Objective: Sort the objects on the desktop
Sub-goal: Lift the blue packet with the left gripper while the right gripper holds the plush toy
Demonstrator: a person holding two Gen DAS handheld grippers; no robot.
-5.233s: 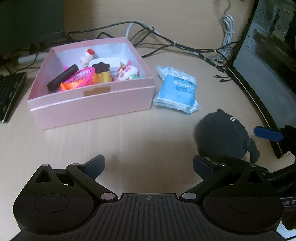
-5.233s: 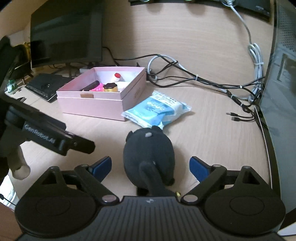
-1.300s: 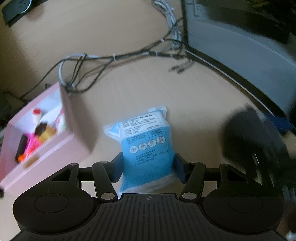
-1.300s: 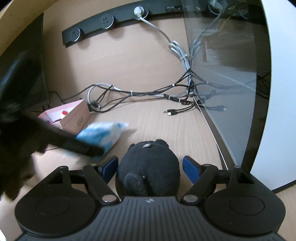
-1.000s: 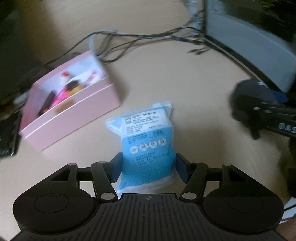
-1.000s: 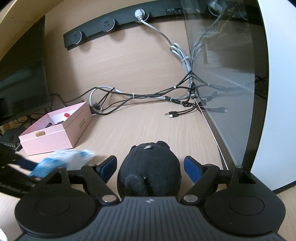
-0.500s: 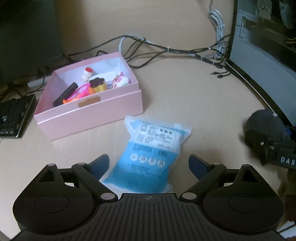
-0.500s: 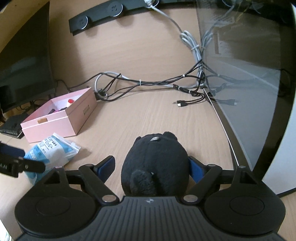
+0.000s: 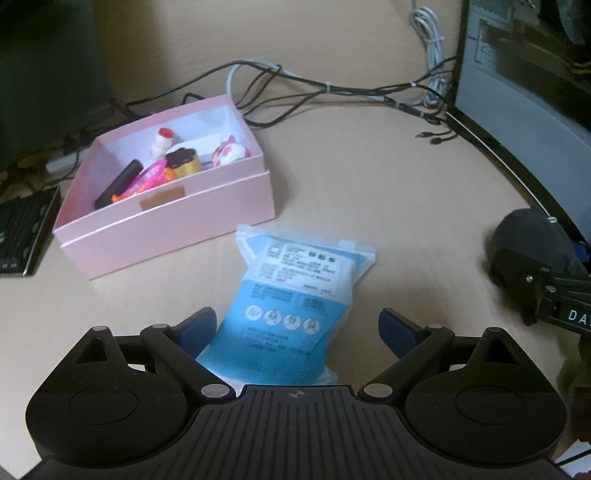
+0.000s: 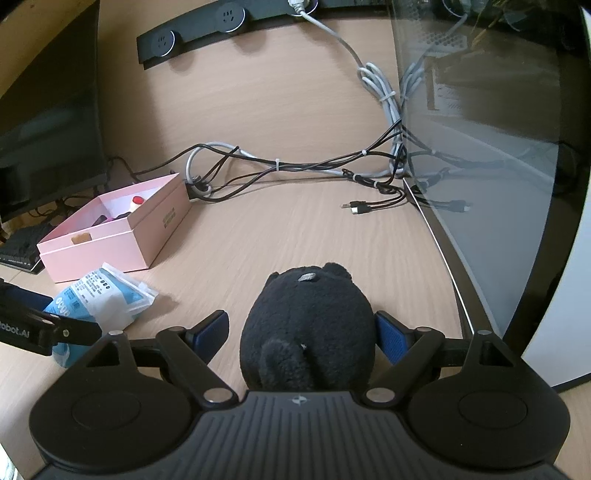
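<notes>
Pink cardboard box (image 9: 173,229), open-topped, stands on the wooden desk (image 9: 351,177) near a tangle of cables (image 9: 332,88). Contents: a black bar-shaped item (image 9: 118,183), a pink and orange plastic piece (image 9: 146,181), a small pudding-shaped toy (image 9: 183,162), a white figure with a red cap (image 9: 161,140), and a pink-and-white round toy (image 9: 229,152).

Blue and white sealed packet (image 9: 291,310) lies flat on the desk just in front of the box, its printed label facing up. Left gripper (image 9: 297,328): its jaws have just been opening and now stand wide. The packet lies between the blue pads (image 9: 197,330), the left pad close beside its edge, the right pad clearly apart from it. It is released, not gripped.

Black plush toy (image 10: 308,328) sits on the desk well to the right of the packet, near the edge of a large dark curved monitor (image 10: 480,155). Right gripper (image 10: 301,332): its jaws have just been opening. The left pad stands clear of the plush, while the right pad (image 10: 391,338) is at its side; whether that pad touches cannot be told. The toy is not clamped.

Also present: a black keyboard (image 9: 26,236) left of the box, a second dark screen (image 10: 48,110) behind it, and a black socket strip (image 10: 229,22) on the wooden back panel.
</notes>
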